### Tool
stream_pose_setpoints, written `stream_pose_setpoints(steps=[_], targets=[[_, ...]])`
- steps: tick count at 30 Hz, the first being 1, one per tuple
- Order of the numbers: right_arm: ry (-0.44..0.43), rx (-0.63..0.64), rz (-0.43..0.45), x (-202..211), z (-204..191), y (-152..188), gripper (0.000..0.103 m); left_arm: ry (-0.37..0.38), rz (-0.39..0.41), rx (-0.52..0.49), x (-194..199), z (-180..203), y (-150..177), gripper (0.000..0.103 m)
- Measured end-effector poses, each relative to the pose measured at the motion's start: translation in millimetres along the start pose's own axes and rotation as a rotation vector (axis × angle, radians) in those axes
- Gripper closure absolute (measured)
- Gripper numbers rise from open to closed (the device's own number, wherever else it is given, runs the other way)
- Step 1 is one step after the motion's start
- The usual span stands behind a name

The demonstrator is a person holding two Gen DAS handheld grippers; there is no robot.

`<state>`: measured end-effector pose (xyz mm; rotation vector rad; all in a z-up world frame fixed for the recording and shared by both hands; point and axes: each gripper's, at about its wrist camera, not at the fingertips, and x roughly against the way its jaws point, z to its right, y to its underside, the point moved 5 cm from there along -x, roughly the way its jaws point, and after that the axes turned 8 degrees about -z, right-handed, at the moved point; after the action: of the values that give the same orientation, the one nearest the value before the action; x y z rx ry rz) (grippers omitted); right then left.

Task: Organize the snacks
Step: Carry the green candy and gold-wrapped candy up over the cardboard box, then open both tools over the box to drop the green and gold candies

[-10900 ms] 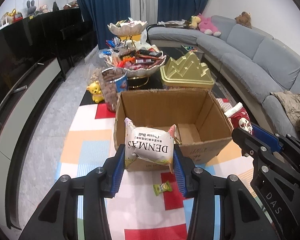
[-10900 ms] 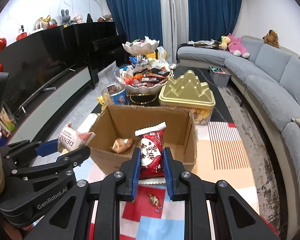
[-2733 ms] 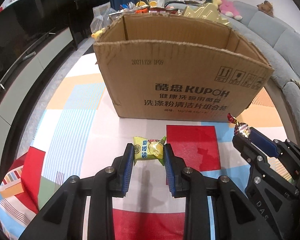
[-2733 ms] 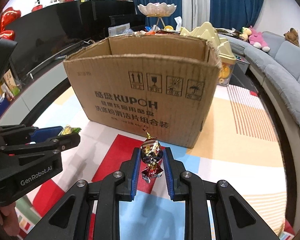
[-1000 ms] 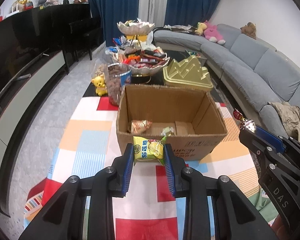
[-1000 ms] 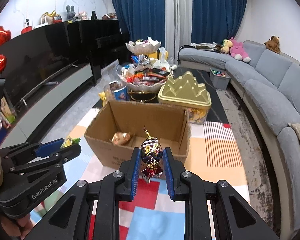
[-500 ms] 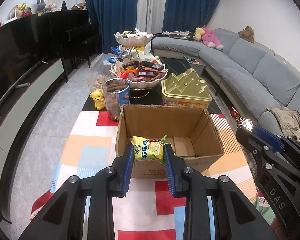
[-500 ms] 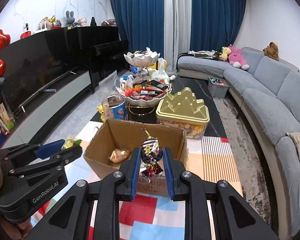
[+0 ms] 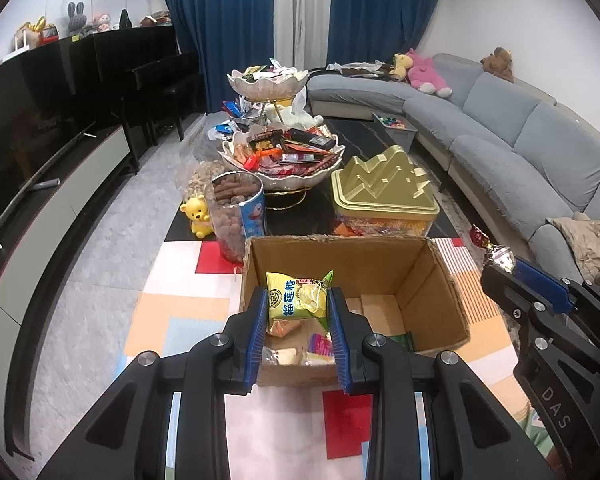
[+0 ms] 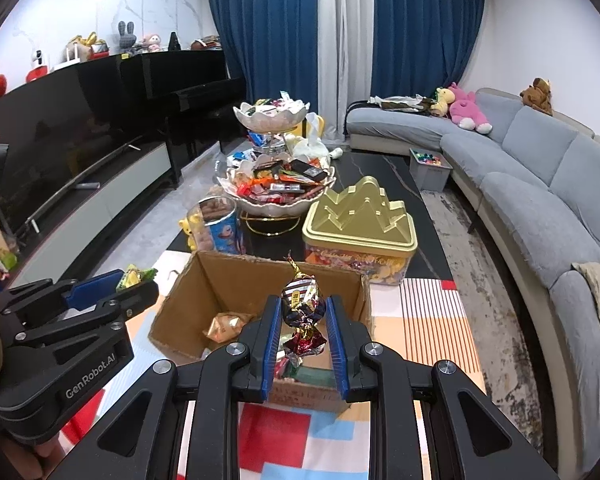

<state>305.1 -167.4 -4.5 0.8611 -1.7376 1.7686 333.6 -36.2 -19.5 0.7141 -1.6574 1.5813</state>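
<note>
An open cardboard box [image 9: 436,276] [image 10: 204,276] stands on the colourful floor mat with several snack packets in its bottom. My left gripper [image 9: 298,300] is shut on a small yellow-green candy packet [image 9: 296,300] and hovers over the box's near left part. My right gripper [image 10: 303,312] is shut on a foil-wrapped candy [image 10: 302,308] with twisted ends, held above the box's near right side. Each gripper shows at the edge of the other's view: the right gripper [image 9: 500,264] with its foil candy, the left gripper [image 10: 136,280] with its yellow-green packet.
Behind the box stand a gold mountain-shaped tin [image 9: 380,188], a tiered bowl stand full of snacks [image 9: 280,156], a clear nut jar [image 9: 236,216] and a yellow bear toy [image 9: 196,216]. A grey sofa [image 9: 520,140] curves along the right; a dark TV unit [image 9: 40,160] runs along the left.
Both grippers have moved forward and slightly up with their candies, from short of the box's near wall to over its opening. Both grips are unchanged.
</note>
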Motion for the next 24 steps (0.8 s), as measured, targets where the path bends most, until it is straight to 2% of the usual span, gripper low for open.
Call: stream_pose_setpoints(steps=[16, 24], targets=[[0.025, -0.027, -0.082, -51, 6, -10, 0.079, -0.024, -0.064, -0.003, -48, -4, -12, 0.073], [0.019, -0.04, -0.133, -70, 9, -8, 0.079, -0.02, -0.08, -0.006, -60, -5, -16, 0.072]])
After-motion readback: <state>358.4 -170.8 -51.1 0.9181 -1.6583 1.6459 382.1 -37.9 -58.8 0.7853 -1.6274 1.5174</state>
